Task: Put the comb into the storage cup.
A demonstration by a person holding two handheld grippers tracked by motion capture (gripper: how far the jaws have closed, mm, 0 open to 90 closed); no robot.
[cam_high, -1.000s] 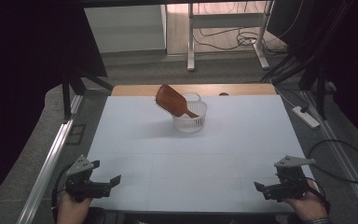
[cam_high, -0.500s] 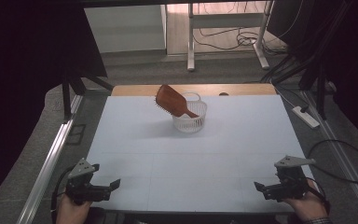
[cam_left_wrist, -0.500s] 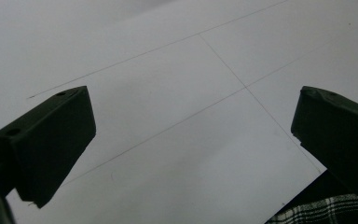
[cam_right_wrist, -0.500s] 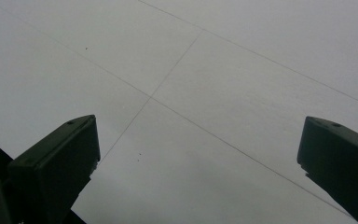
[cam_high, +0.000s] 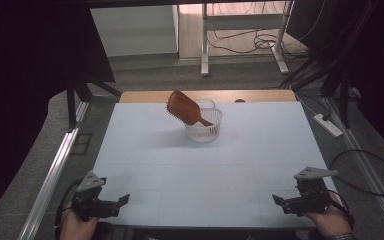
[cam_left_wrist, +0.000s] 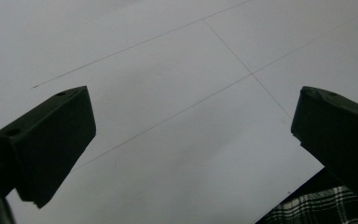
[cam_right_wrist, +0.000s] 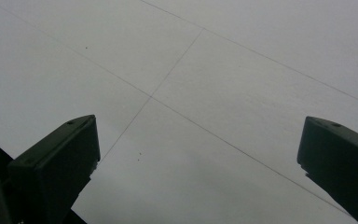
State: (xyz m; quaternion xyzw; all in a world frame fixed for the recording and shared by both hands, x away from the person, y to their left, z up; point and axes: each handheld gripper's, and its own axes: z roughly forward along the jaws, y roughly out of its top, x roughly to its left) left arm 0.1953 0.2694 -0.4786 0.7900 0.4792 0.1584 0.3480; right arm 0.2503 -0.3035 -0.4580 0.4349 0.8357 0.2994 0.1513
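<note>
A brown hairbrush (cam_high: 185, 109) leans in a small white basket (cam_high: 203, 126) near the middle of the counter's (cam_high: 260, 150) far edge, its bristled head tilted up over the basket's left rim and its handle down inside. Both tools sit well apart from it at the near edge: the left tool (cam_high: 122, 200) at the near-left corner, the right tool (cam_high: 278, 200) at the near-right corner, each released with jaws spread wide over bare white surface.

Brown hairbrush (cam_high: 184, 108) tilted, handle down inside white mesh basket (cam_high: 203, 131).
</note>
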